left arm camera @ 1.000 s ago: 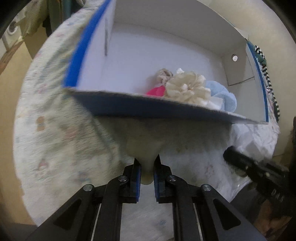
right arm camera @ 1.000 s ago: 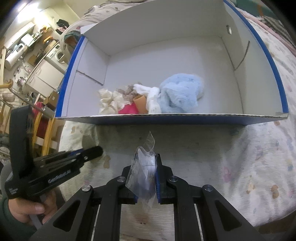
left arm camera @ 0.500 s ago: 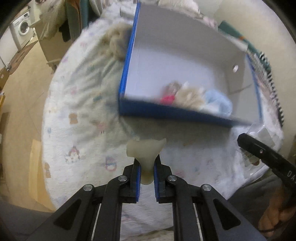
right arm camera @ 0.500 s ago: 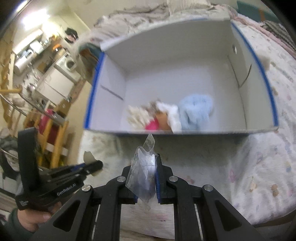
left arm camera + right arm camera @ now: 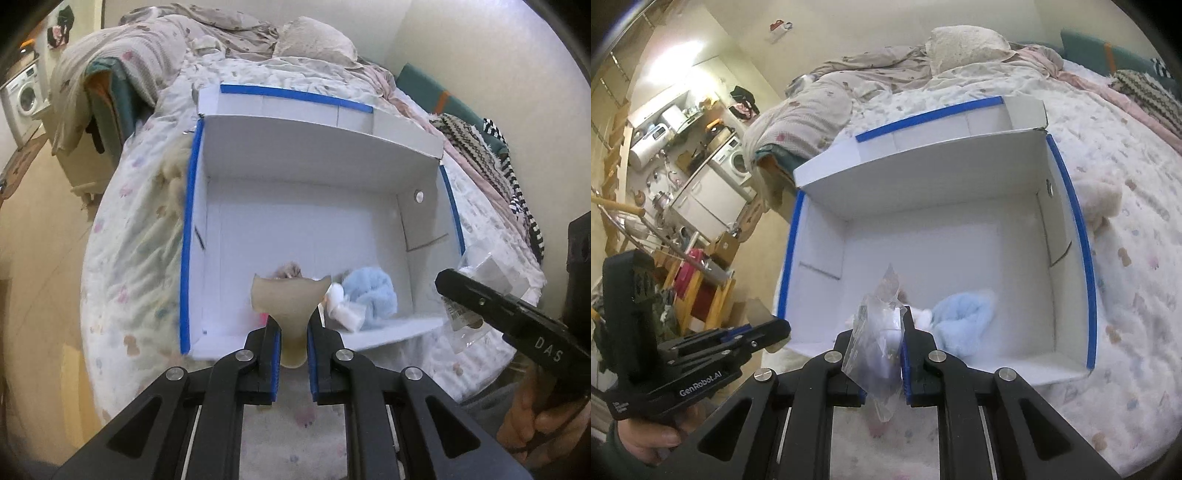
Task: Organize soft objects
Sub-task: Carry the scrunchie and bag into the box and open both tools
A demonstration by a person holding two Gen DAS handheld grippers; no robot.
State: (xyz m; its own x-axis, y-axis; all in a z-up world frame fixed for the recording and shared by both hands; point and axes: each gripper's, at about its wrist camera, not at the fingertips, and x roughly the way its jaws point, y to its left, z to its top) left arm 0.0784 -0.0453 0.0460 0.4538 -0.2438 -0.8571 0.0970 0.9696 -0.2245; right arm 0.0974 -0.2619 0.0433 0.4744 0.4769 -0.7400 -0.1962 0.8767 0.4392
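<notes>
1. My left gripper (image 5: 291, 325) has its jaws pinched on a pale, translucent soft piece (image 5: 289, 301) with a flared top; it's held above the near wall of the box.
2. My right gripper (image 5: 882, 354) is clamped on a crinkly clear plastic bag (image 5: 881, 332), also held at the near edge.
3. The white cardboard box (image 5: 295, 206) with blue-taped rims sits on the printed bedspread (image 5: 129, 240), flap open at the back.
4. Inside, against the near wall: a fluffy light-blue cloth (image 5: 373, 297), a small white roll (image 5: 345, 308) touching it, and something brownish behind my soft piece, can't tell what.
</notes>
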